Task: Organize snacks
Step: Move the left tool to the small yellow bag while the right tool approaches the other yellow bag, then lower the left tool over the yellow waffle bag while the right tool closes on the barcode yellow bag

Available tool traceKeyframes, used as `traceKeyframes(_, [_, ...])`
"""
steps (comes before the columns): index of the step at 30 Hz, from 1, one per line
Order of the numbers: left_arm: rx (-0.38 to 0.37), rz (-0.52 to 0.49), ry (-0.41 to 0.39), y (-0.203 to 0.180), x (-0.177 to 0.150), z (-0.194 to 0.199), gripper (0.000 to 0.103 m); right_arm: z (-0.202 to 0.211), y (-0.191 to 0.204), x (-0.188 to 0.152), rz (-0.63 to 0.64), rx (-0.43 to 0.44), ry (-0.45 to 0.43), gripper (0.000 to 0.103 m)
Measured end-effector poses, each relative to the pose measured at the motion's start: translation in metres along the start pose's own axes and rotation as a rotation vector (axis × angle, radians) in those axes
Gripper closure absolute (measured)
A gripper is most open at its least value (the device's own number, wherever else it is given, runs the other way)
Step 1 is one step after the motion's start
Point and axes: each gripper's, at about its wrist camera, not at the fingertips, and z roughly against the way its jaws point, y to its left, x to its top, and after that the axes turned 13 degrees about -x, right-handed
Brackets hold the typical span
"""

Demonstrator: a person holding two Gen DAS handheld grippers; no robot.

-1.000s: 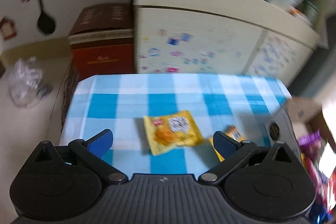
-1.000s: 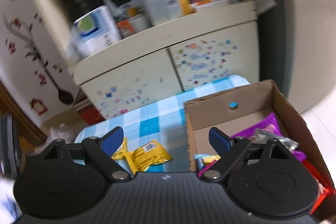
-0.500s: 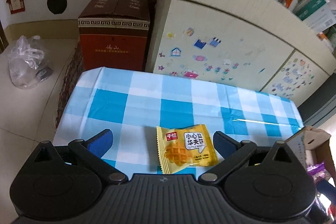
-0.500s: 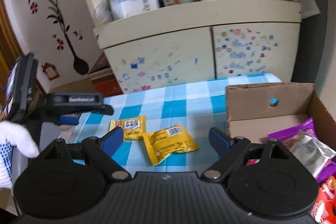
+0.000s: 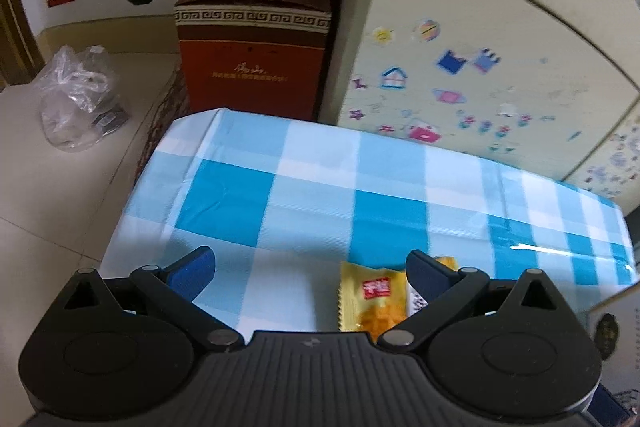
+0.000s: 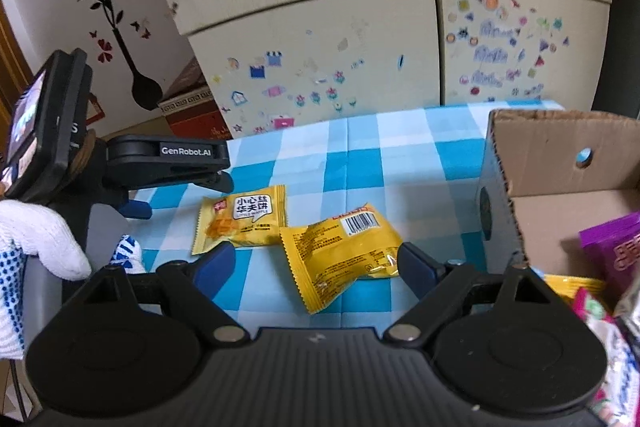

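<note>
My right gripper (image 6: 316,263) gapes wide above the barcode-side waffle packet (image 6: 340,251), beside the cardboard box (image 6: 532,183). Left gripper (image 5: 310,267) also spread, empty. I'd straddle the packet's middle, then pinch.

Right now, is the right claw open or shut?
Open. The right claw has its blue fingers spread wide, with the barcode-side yellow packet lying untouched between them.

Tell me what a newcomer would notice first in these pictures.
Two yellow snack packets lie overlapping on the blue checked tablecloth, just ahead of the open right gripper. An open cardboard box with bright wrappers stands to their right, and the left gripper reaches in from the left.
</note>
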Motion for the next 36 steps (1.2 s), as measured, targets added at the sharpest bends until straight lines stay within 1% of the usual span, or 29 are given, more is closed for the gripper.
traceKeyframes(2, [0.012,0.008,0.009,0.003,0.000,-0.004,0.000,-0.007,0.000,-0.001,-0.004,-0.006,0.005,0.015])
traceKeyframes(6, [0.002,0.012,0.016,0.007,-0.001,-0.003,0.000,-0.021,-0.001,-0.002,-0.024,-0.015,0.022,0.015])
traceKeyframes(8, [0.010,-0.008,0.046,0.007,-0.004,-0.003,0.000,-0.026,-0.003,-0.002,-0.035,-0.020,0.034,0.015])
traceKeyframes(10, [0.016,-0.024,0.055,0.007,-0.007,0.000,0.000,-0.031,-0.006,-0.004,-0.055,-0.013,0.052,0.015])
traceKeyframes(14, [0.013,-0.050,0.106,0.006,-0.013,0.006,0.000,-0.036,-0.009,-0.006,-0.061,0.014,0.082,0.013])
traceKeyframes(18, [0.008,-0.127,0.172,0.001,-0.013,0.012,0.000,-0.033,-0.010,-0.004,-0.051,0.082,0.120,0.013])
traceKeyframes(20, [-0.028,-0.186,0.148,-0.003,-0.012,0.019,0.000,-0.031,-0.008,-0.004,-0.035,0.087,0.128,0.014])
traceKeyframes(22, [-0.055,-0.263,0.128,-0.008,-0.012,0.024,0.000,-0.029,-0.005,-0.002,-0.012,0.053,0.124,0.015])
traceKeyframes(25, [-0.125,-0.350,0.107,-0.012,-0.014,0.029,0.000,-0.028,-0.008,-0.001,-0.009,0.008,0.097,0.015])
traceKeyframes(30, [-0.215,-0.411,0.127,-0.009,-0.015,0.026,0.000,-0.031,-0.007,-0.003,0.013,-0.011,0.107,0.015])
traceKeyframes(32, [-0.231,-0.452,0.133,-0.009,-0.017,0.026,0.000,-0.033,-0.007,-0.003,0.022,-0.027,0.114,0.017])
traceKeyframes(36, [-0.256,-0.517,0.145,-0.012,-0.023,0.023,0.000,-0.034,-0.009,-0.004,0.008,-0.021,0.111,0.017])
